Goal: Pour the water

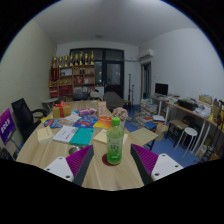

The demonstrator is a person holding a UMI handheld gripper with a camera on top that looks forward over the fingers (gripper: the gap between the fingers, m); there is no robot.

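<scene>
Though unreadably labelled, bottle [115,142] between jaws

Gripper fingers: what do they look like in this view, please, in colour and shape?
The gripper has two pale, whitish fingers that widen toward the camera. Each carries a magenta pad on its inner face, roughly rectangular. Dark edges show on the finger bodies. No cables or markings can be made out, and no hand or sleeve is in view.
</scene>
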